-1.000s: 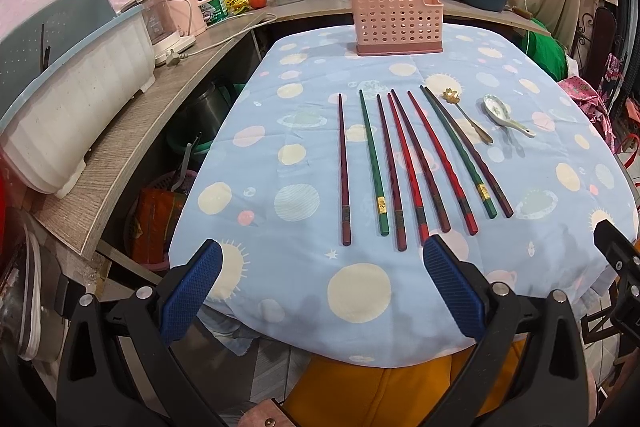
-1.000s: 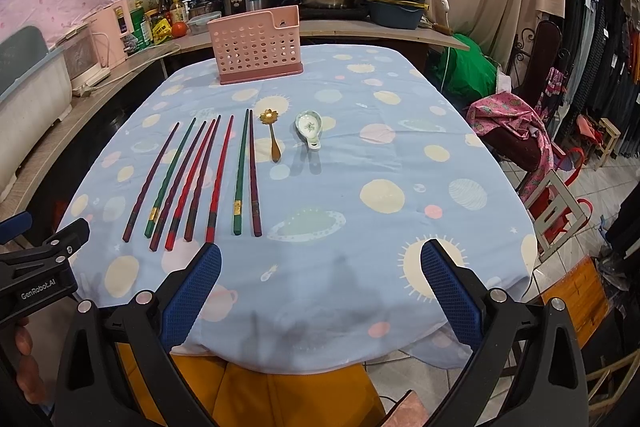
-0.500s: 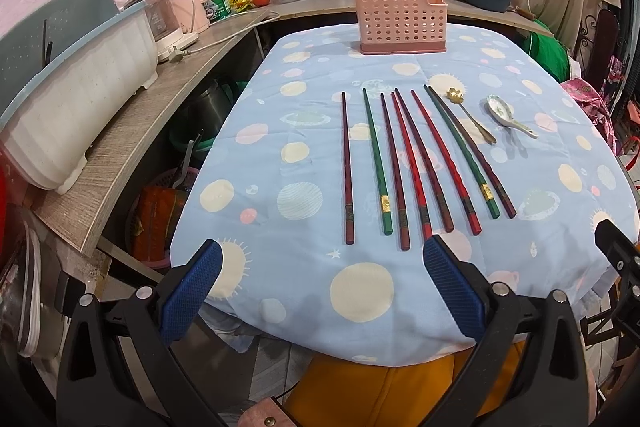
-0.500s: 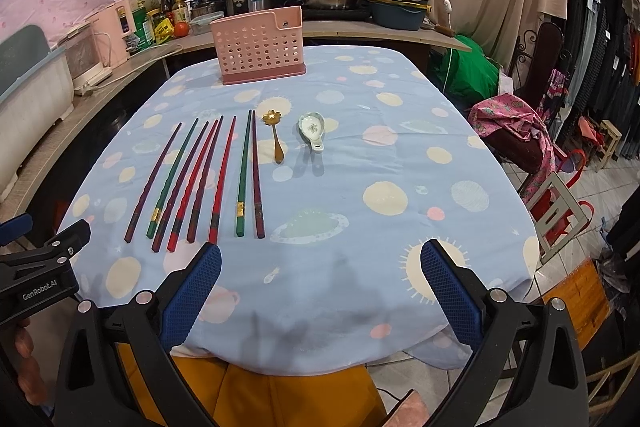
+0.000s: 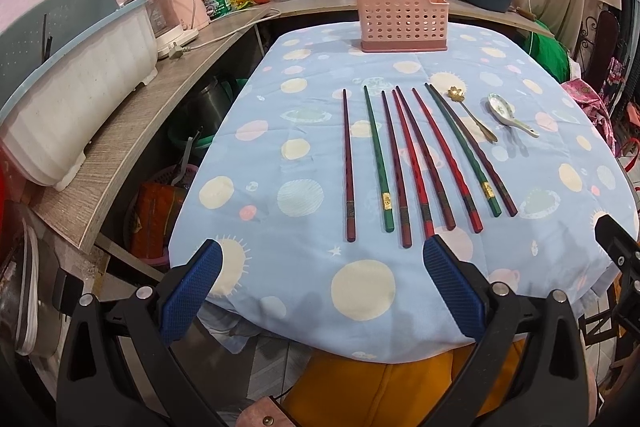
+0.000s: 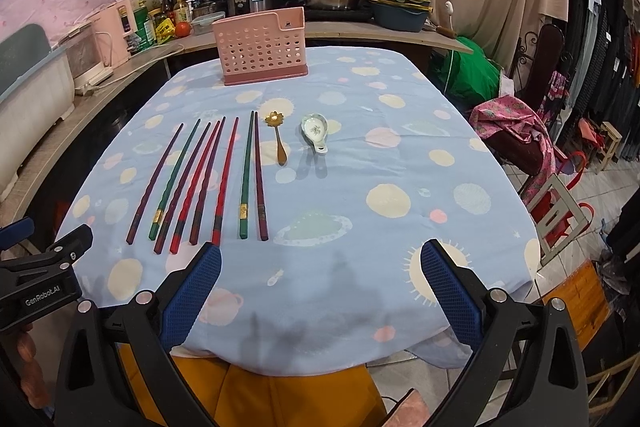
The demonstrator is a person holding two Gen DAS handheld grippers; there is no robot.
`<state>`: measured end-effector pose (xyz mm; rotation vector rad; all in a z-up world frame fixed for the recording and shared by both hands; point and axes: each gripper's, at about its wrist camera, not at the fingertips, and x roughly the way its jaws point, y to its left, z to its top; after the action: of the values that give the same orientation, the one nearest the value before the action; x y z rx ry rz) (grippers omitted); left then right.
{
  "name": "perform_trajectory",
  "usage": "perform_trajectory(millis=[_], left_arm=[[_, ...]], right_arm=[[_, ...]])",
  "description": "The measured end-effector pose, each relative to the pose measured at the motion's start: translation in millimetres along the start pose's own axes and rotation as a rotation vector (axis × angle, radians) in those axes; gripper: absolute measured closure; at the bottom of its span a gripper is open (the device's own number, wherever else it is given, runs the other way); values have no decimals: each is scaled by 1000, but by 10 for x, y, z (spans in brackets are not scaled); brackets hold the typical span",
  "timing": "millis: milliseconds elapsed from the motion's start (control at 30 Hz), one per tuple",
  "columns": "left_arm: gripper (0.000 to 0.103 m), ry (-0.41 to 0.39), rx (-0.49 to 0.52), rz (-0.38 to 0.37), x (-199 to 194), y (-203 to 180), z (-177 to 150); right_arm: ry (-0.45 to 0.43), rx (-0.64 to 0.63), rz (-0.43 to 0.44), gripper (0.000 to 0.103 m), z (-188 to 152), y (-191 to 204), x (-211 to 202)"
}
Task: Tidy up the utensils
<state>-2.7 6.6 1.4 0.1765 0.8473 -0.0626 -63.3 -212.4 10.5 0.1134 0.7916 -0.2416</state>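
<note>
While both grippers hang at the near edge of the worktop (image 6: 460, 187), nothing has been picked up: the left gripper (image 5: 320, 283) and the right gripper (image 6: 320, 287) each stand with jaws spread wide and empty.

Eight chopsticks (image 5: 400, 163) lie side by side on the spotted blue cloth, left of centre. Their long axes run from the near edge toward the far one, thin tips pointing away at the pink perforated holder (image 6: 260, 47) and thicker decorated ends toward the person. They fan slightly, closer at the far tips. To their right lie a small gold spoon (image 6: 278, 139), flower-shaped bowl far and handle near, and a white ceramic spoon (image 6: 315, 131) with its short handle pointing near.

I see trouble mostly in the crowding. Some chopsticks lie nearly touching, so wide jaws closing on one may catch its neighbour or flick it askew, perhaps rolling it toward the edge. They are thin and lie flat on soft cloth, so the jaws could pinch fabric along with the stick and drag the whole layout. A stick gripped far from its middle would likely droop and miss the holder's opening, and the light holder, well apart at the far end, could tip if bumped.
</note>
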Motion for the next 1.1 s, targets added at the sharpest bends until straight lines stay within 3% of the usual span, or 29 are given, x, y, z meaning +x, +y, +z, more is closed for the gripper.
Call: perform_trajectory(millis=[733, 1100], left_arm=[[7, 19, -23, -9, 96, 62, -4], [7, 77, -50, -35, 398, 131, 5]], right_arm=[[12, -32, -5, 7, 49, 83, 79], [36, -19, -20, 7, 11, 29, 161]])
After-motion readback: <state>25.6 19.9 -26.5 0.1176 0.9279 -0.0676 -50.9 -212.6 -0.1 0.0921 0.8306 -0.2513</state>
